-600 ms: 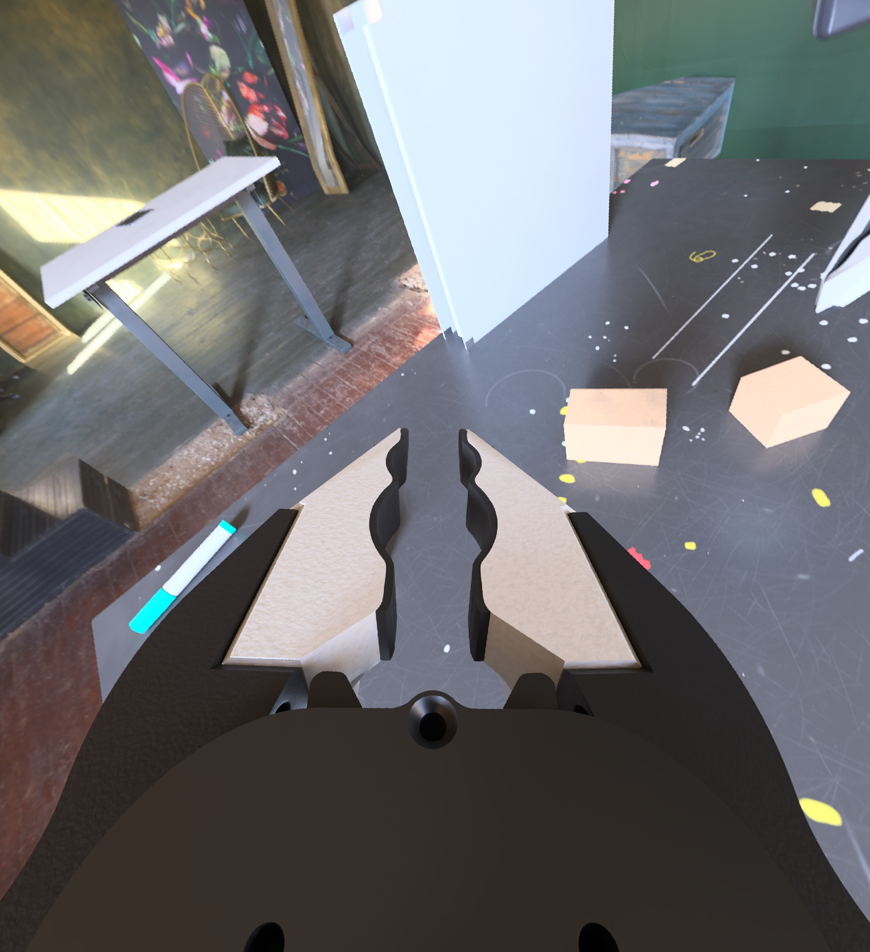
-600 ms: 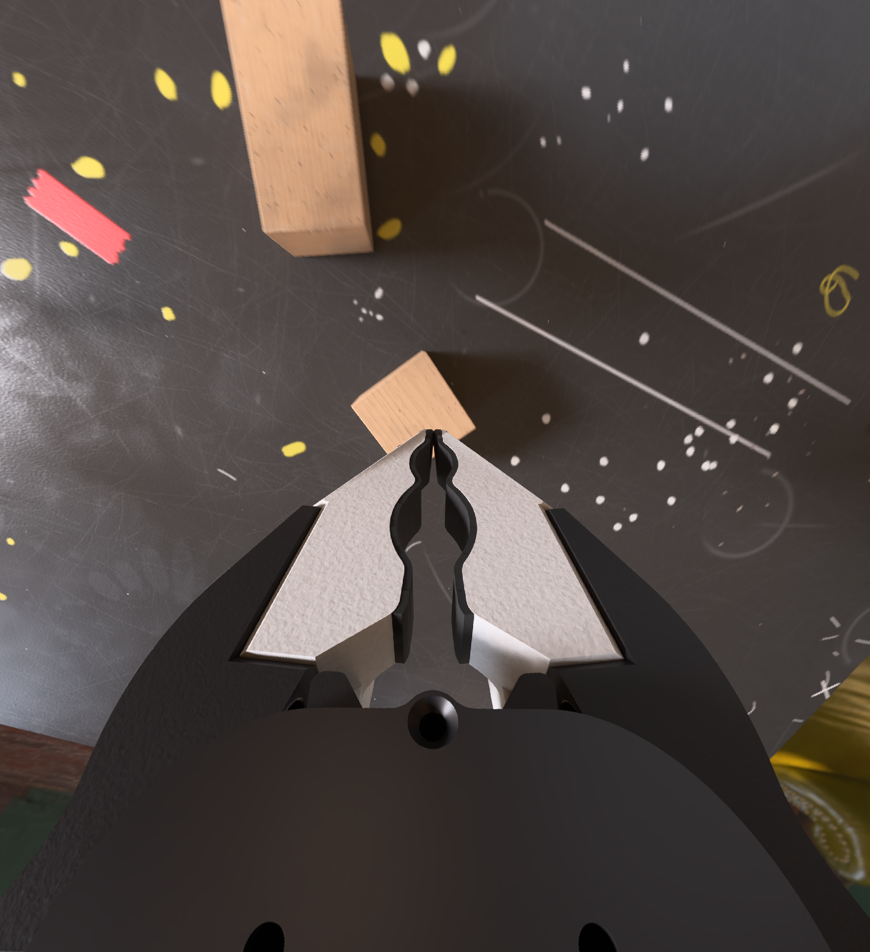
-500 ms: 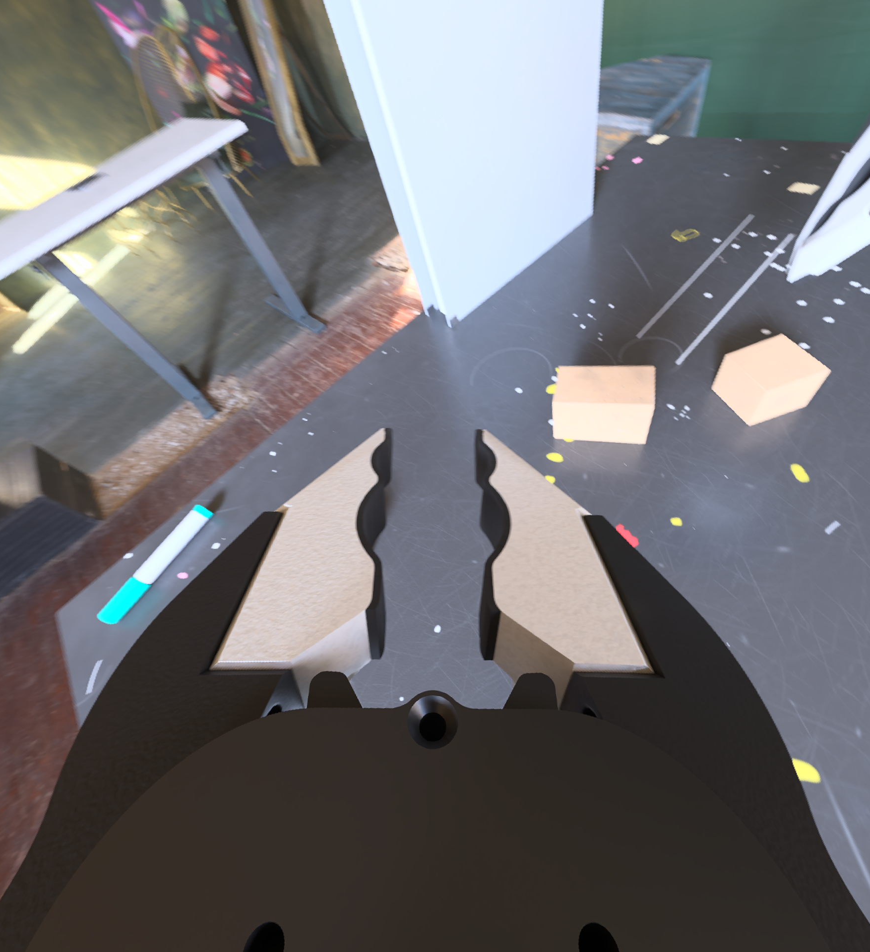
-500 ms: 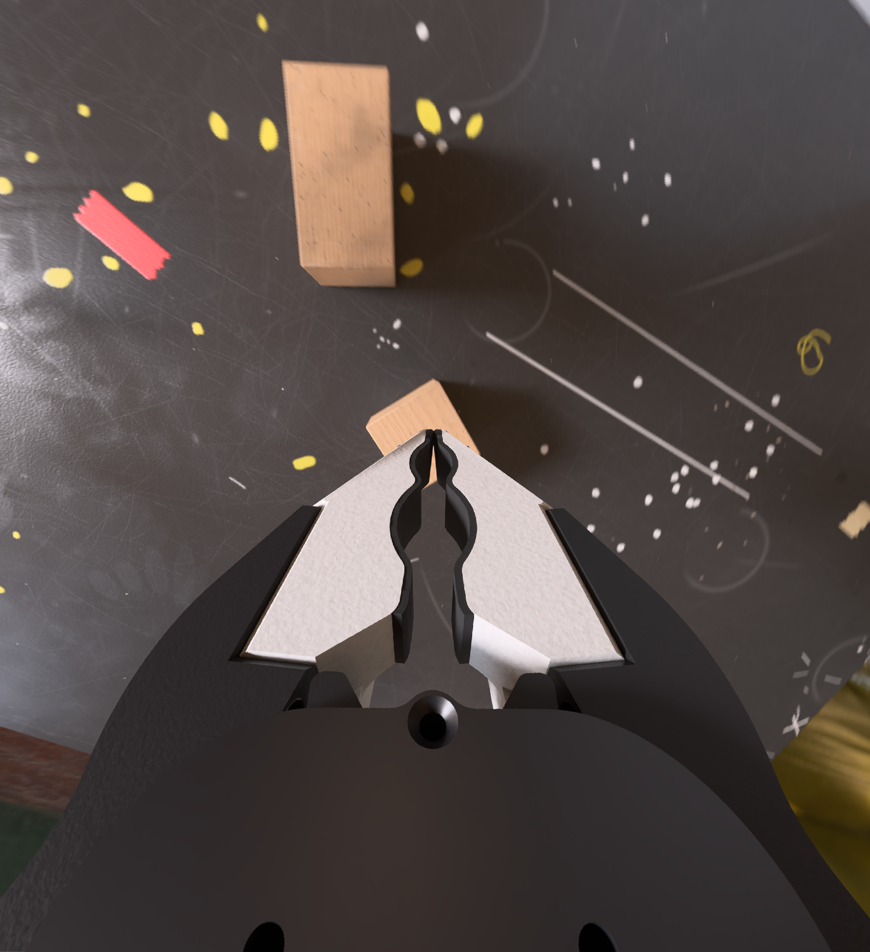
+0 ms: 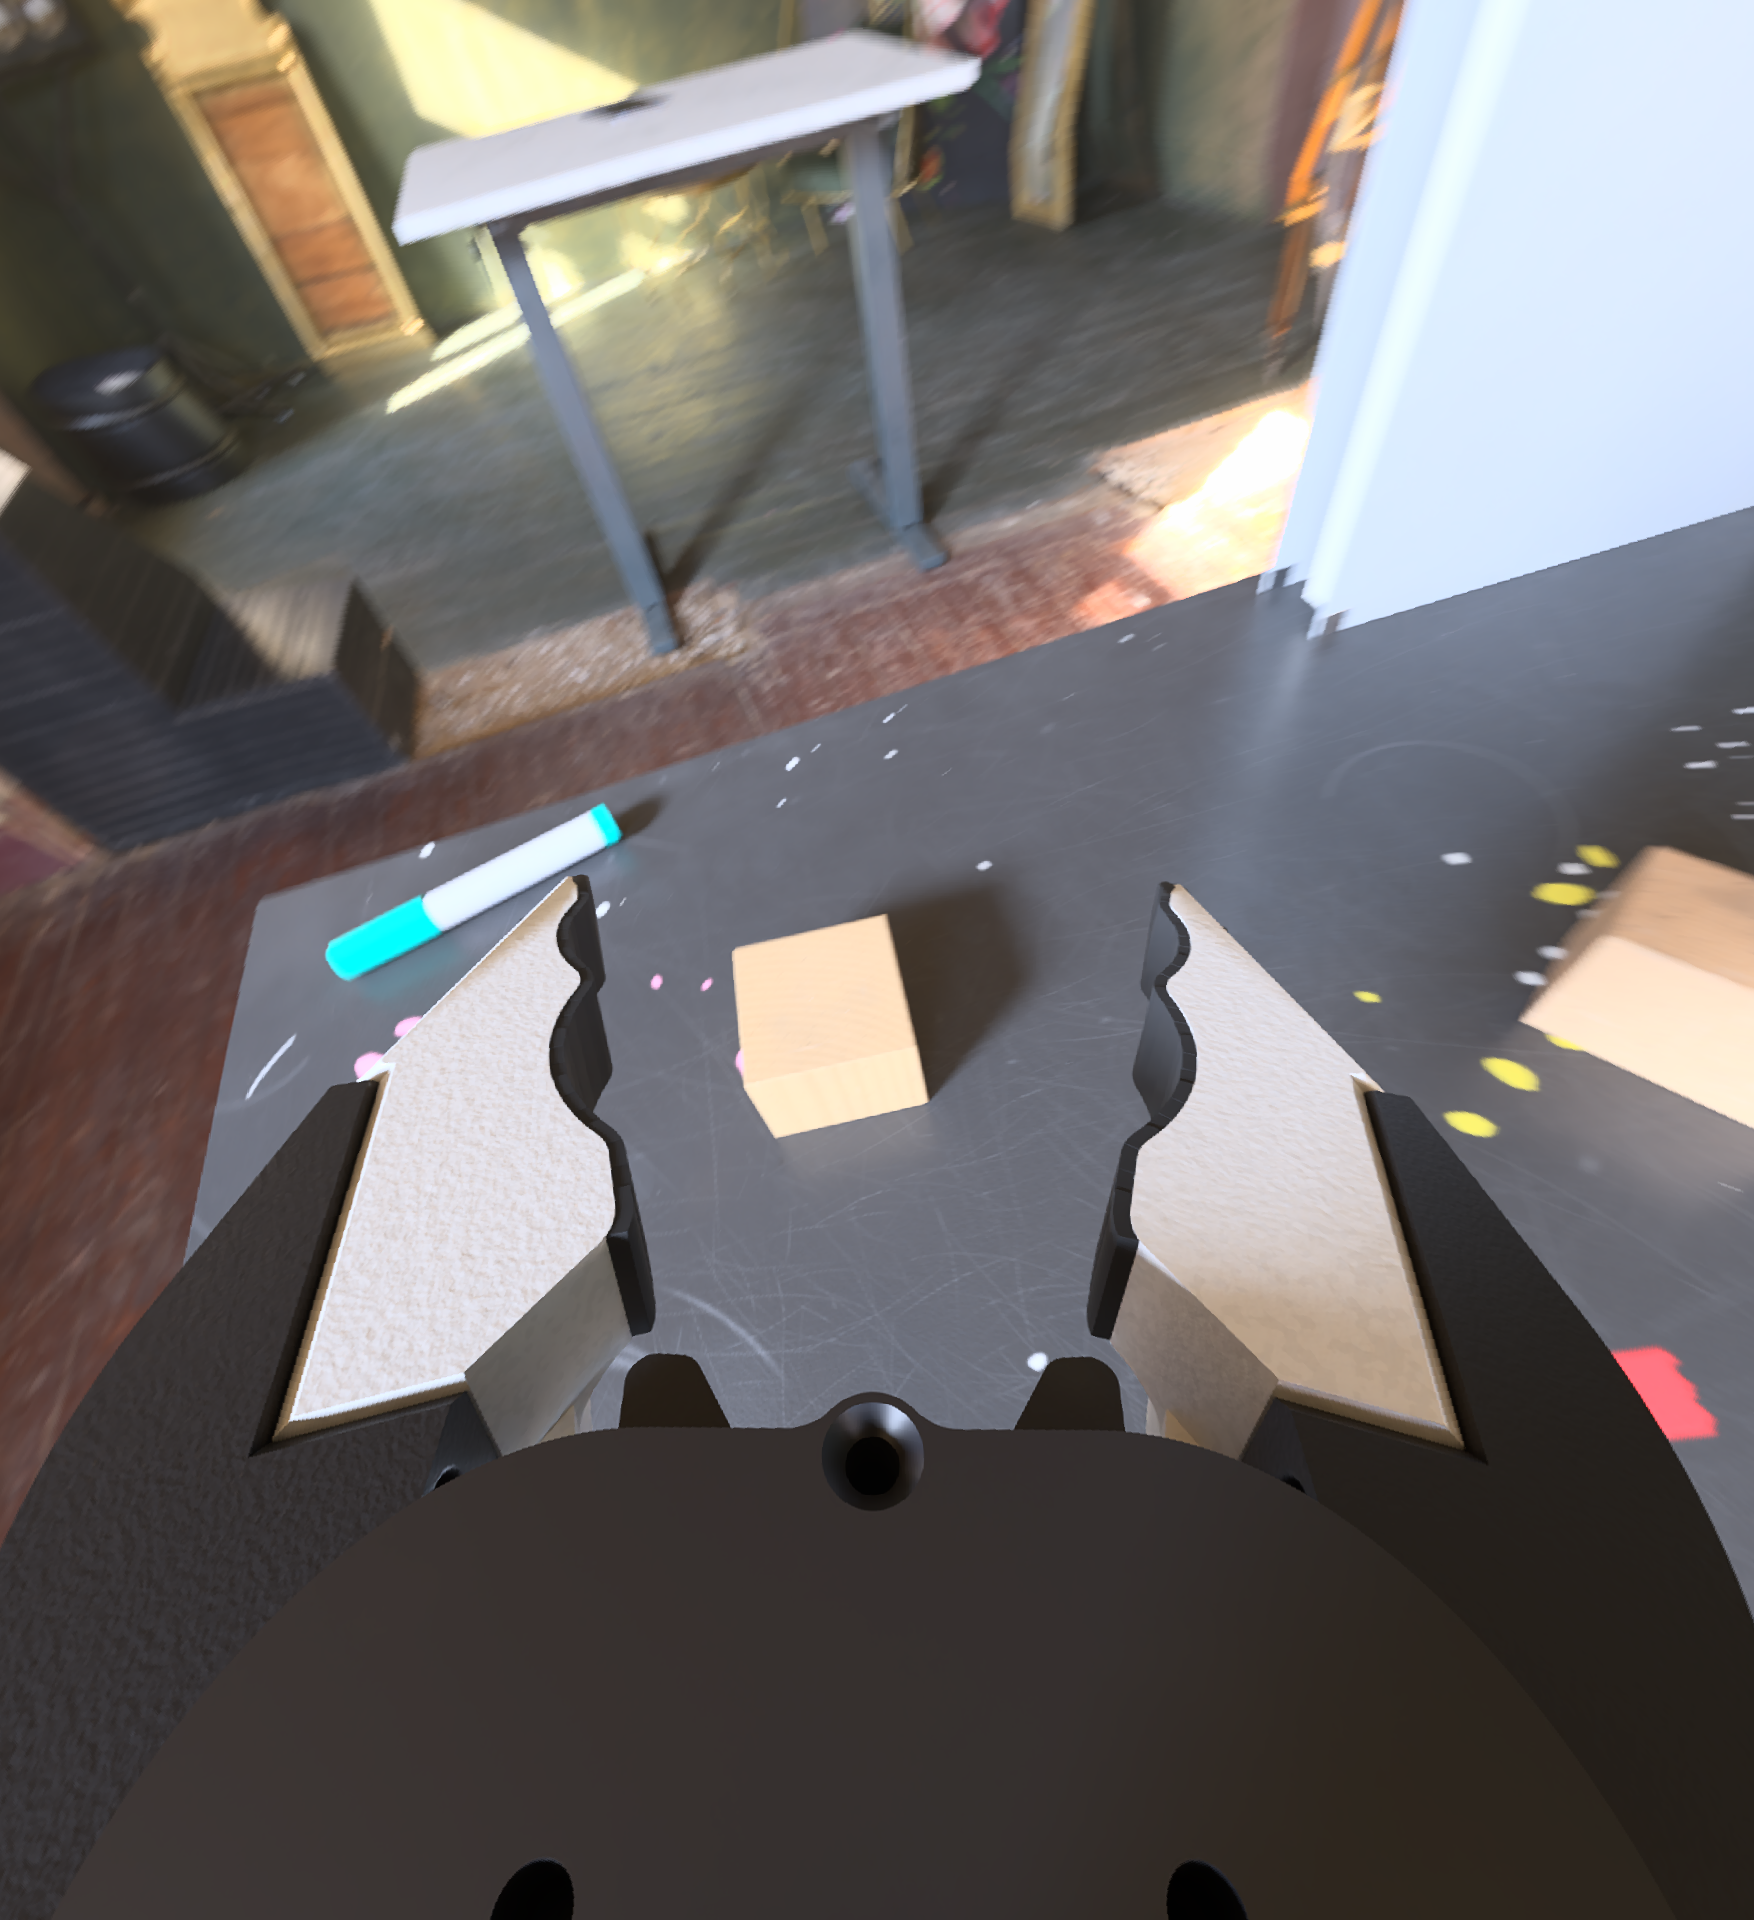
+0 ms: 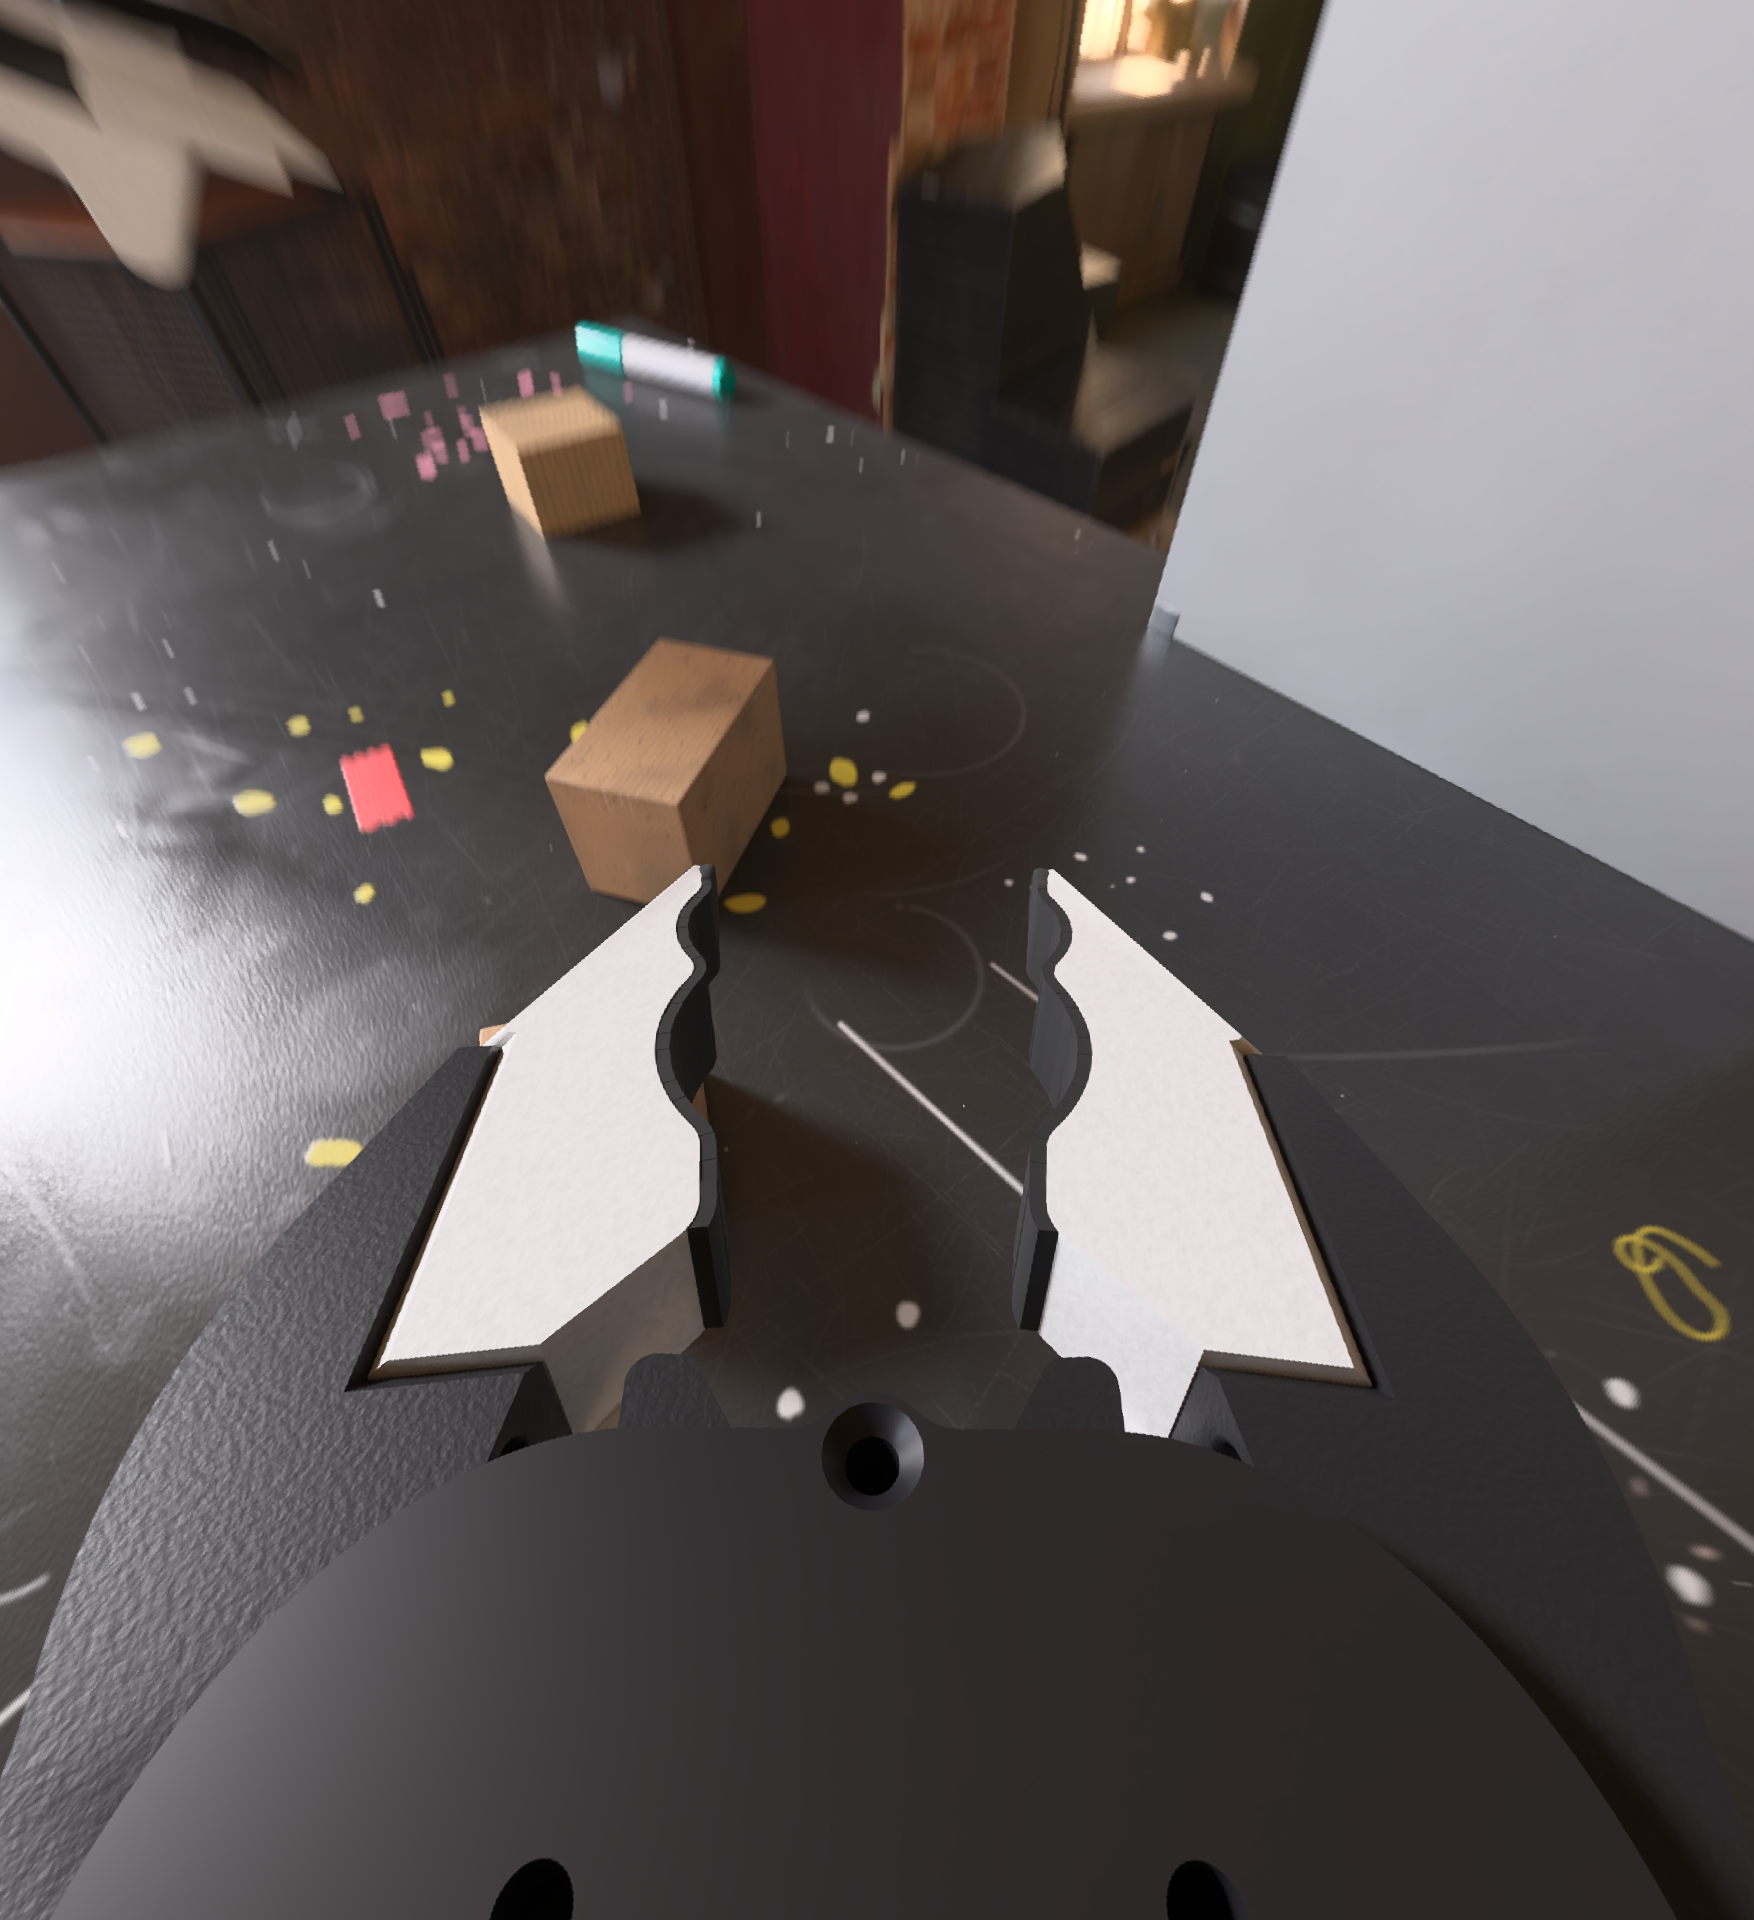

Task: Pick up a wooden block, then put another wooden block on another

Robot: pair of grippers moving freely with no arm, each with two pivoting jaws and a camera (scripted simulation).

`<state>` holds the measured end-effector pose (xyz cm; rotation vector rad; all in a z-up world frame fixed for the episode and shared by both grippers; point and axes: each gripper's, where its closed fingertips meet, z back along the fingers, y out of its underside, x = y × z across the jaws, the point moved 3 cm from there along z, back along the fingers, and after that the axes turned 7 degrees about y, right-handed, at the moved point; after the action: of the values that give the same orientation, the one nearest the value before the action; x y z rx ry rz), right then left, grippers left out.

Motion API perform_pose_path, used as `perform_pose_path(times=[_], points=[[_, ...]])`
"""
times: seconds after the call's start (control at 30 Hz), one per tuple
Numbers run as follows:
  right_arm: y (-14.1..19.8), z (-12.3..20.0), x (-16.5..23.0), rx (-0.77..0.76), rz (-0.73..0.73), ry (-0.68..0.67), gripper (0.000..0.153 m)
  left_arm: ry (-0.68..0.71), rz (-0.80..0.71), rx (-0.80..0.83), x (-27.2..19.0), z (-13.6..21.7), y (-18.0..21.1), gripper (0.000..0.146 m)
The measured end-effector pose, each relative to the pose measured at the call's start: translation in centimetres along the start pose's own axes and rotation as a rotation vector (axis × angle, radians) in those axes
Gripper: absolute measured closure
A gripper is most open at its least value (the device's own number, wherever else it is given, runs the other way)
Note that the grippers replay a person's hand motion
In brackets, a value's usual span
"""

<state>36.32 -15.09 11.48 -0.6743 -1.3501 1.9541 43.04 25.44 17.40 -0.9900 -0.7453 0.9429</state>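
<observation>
Warm sunlight fell on the floor (image 5: 561, 301) beyond the left gripper (image 5: 871, 904), and the background there was smeared by motion blur. The small wooden block (image 5: 823, 1023) between its fingers cast a sharp shadow away to the right. Left of the right gripper (image 6: 871, 883), white glare washed out the dark tabletop (image 6: 11, 831). Far specks streaked; straight edges bowed toward the frame borders.

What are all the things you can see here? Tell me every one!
Wooden blocks: three, light tan; small block between the left fingers' line, long block to its right, a third mostly hidden under the right gripper's finger.
Marker: one, white and teal, near the table corner.
Table: one, dark grey, paint-speckled.
White panel: one, at the table's edge.
Desk: one, white, grey legs, on the floor beyond.
Left gripper: open.
Right gripper: open.
</observation>
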Motion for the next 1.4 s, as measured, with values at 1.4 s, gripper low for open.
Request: perform_pose_path(times=[1.4], points=[[5.0, 0.2, 5.4, 0.198, 0.064, -0.140, 0.095, 0.103, -0.037, 0.017, -4.4, -2.3, -1.2, 0.072]])
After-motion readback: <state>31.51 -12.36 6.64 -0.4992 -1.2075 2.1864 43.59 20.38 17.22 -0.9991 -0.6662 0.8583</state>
